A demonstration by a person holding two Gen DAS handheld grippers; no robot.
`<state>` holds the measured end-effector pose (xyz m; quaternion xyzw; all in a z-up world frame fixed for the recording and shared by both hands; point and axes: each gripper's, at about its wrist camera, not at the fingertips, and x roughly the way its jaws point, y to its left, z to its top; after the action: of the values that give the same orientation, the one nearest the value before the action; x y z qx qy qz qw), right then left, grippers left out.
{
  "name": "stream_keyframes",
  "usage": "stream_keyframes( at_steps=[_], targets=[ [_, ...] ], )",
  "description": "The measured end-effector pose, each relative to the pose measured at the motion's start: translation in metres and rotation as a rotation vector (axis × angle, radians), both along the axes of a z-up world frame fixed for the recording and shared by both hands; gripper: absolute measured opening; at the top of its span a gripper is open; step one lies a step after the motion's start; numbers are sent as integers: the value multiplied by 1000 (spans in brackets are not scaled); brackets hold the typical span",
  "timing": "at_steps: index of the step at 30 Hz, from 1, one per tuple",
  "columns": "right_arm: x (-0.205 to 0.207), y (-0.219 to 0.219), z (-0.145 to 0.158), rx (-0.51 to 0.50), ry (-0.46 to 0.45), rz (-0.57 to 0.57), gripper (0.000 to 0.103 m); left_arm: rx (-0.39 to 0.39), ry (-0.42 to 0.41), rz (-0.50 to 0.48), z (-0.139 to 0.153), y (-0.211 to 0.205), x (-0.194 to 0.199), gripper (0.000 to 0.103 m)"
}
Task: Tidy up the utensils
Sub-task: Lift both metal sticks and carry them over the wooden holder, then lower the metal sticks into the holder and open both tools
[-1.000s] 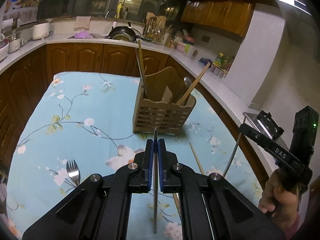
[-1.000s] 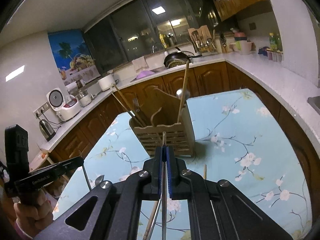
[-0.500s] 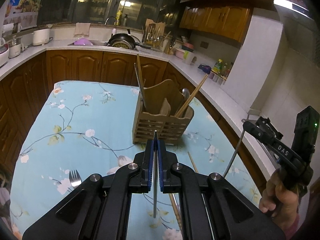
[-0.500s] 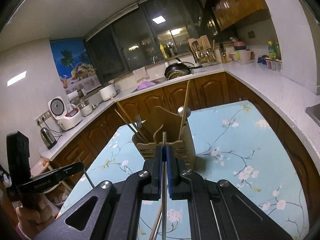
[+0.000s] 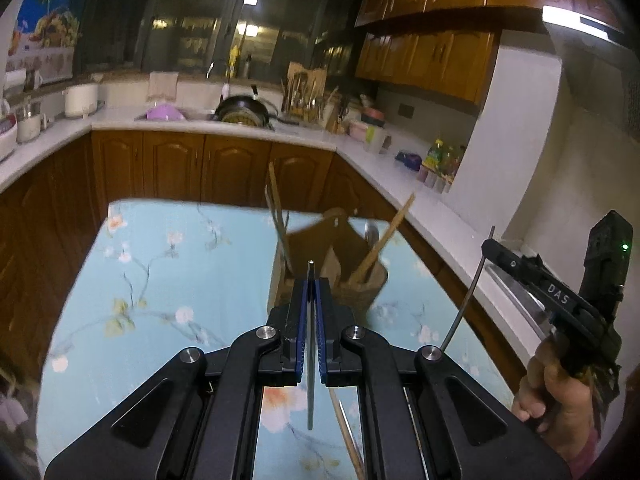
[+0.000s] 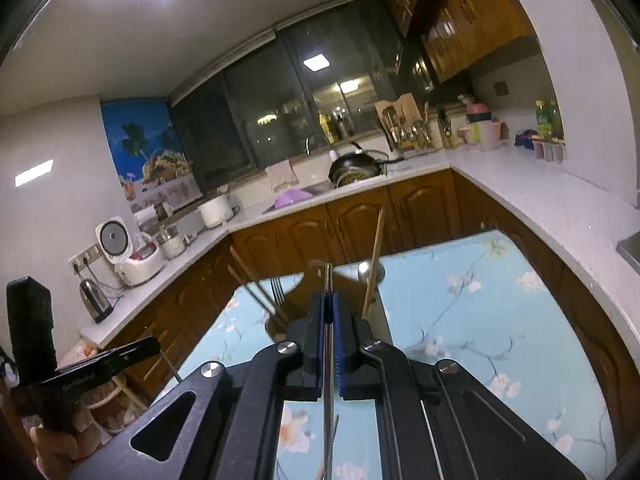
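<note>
Two hand-held grippers, left (image 5: pixel 311 292) and right (image 6: pixel 328 304), each clamp a thin metal utensil handle (image 5: pixel 310 360) lengthwise, tip pointing up-frame toward the wooden utensil holder (image 5: pixel 352 276) mid-frame on the floral worktop (image 5: pixel 168 280).

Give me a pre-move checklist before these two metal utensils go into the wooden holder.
1. Left gripper shut on a thin metal utensil: ok.
2. Right gripper shut on its thin metal utensil: ok.
3. Wooden holder upright on the table: ok.
4. Free compartment in the holder: cannot tell; the grippers hide the openings.
5. Utensil type, fork or spoon: cannot tell; only the handles show.
6. Loose chopstick on the table is yet to be sorted: not ok.
</note>
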<state>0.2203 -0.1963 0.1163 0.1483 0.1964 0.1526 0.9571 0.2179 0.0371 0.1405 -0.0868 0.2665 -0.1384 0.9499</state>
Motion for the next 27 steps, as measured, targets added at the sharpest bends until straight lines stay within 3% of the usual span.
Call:
stream_keyframes(
  at_steps=[14,21,27],
  targets=[
    [70,-2,49,30,-152,-104,4,3,-195,85,70,2,62,3],
    [97,-1,54,33,-194,-156,4,-14,-204,131,65,-1,102,4],
    [107,6,34,14,-201,-183,4,-50,-182,152,37,-2,119,4]
  ],
)
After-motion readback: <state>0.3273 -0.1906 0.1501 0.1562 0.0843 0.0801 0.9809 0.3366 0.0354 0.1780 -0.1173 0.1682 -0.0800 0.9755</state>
